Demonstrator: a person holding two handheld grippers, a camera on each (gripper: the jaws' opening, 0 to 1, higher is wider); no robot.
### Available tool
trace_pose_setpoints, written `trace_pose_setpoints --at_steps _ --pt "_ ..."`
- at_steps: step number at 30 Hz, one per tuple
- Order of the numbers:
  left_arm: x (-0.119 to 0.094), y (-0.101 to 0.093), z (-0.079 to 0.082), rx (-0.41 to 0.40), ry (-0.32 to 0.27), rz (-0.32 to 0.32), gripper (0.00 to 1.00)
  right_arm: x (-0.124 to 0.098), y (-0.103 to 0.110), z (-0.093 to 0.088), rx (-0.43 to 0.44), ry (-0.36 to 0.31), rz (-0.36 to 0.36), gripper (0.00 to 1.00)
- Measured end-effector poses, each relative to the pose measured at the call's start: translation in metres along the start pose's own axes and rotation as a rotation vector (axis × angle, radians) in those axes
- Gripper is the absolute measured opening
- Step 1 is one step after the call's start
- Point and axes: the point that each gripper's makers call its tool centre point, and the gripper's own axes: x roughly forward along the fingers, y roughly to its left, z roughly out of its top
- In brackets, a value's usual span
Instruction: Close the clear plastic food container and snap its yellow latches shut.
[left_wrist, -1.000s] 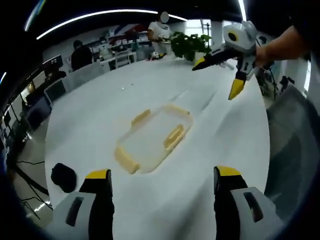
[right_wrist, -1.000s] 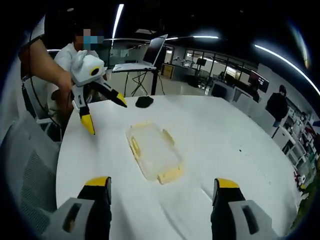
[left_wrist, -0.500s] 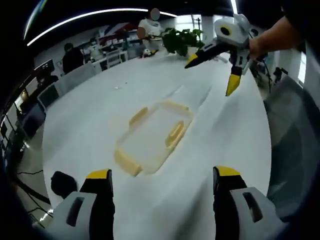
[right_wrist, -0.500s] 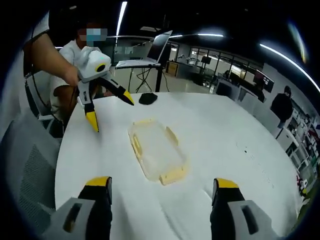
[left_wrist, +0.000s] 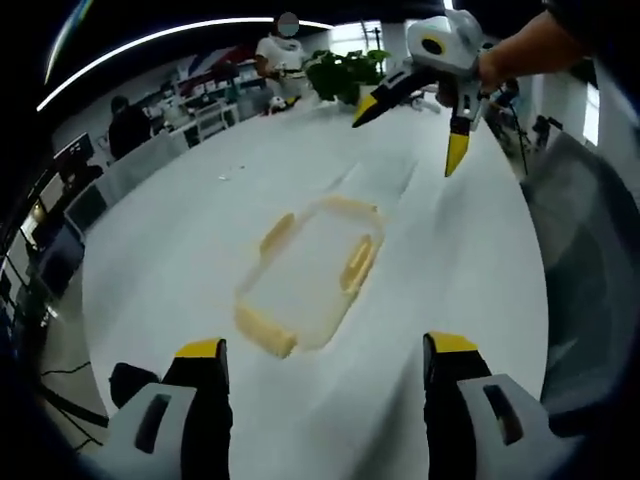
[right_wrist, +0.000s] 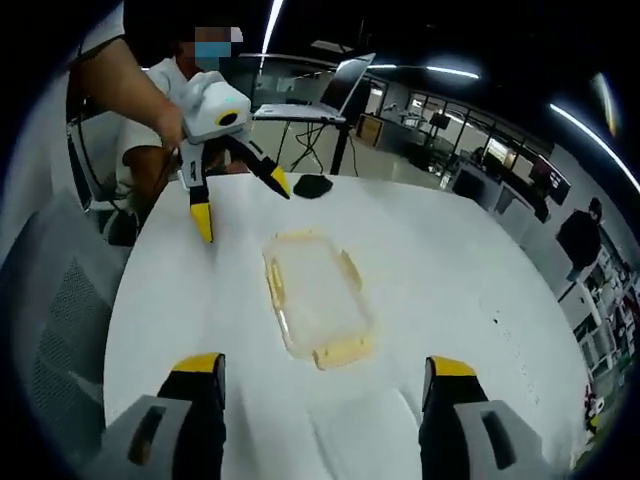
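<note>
A low clear plastic container (left_wrist: 308, 272) with yellow latches (left_wrist: 357, 266) on its sides lies flat on the white table (left_wrist: 180, 230). In the left gripper view my left gripper (left_wrist: 325, 350) is open, well short of the container's near end. My right gripper (left_wrist: 410, 135) hangs open in a hand beyond its far end. The right gripper view has the container (right_wrist: 315, 295) ahead of my open right gripper (right_wrist: 322, 365). The left gripper (right_wrist: 240, 205) hovers open past its far left corner. Nothing is held.
A small black object (right_wrist: 312, 186) lies on the table near the left gripper, also seen as the black object (left_wrist: 130, 380) by my left jaw. Grey mesh chairs (left_wrist: 590, 260) (right_wrist: 50, 330) flank the table edge. A laptop (right_wrist: 310, 100) and a plant (left_wrist: 340, 75) stand beyond.
Both views have shifted with the hands. Each gripper has drifted a little toward the container and stays open. The container has not moved on the table.
</note>
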Motion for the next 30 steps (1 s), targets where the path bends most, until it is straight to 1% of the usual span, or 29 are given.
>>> trace_pose_setpoints --at_steps 8,12,17,18,21,25,30 --pt "0.001 0.004 -0.002 0.071 0.027 -0.022 0.77 0.005 0.000 0.001 -0.045 0.026 0.036 0.79" --pt "0.002 0.007 -0.003 0.097 0.039 -0.036 0.77 0.008 0.000 0.001 -0.056 0.037 0.050 0.78" --pt "0.002 0.012 -0.003 0.121 0.047 -0.051 0.76 0.012 0.000 0.000 -0.099 0.067 0.078 0.78" --pt "0.003 0.011 -0.004 0.123 0.048 -0.057 0.76 0.013 -0.001 -0.001 -0.101 0.071 0.082 0.77" --pt "0.005 0.011 -0.010 0.182 0.086 -0.078 0.75 0.014 -0.002 -0.002 -0.114 0.086 0.098 0.77" --pt "0.006 0.009 -0.011 0.202 0.092 -0.098 0.74 0.016 -0.004 -0.004 -0.123 0.102 0.112 0.77" --pt "0.009 0.007 -0.012 0.239 0.112 -0.121 0.73 0.016 -0.005 -0.001 -0.121 0.098 0.119 0.76"
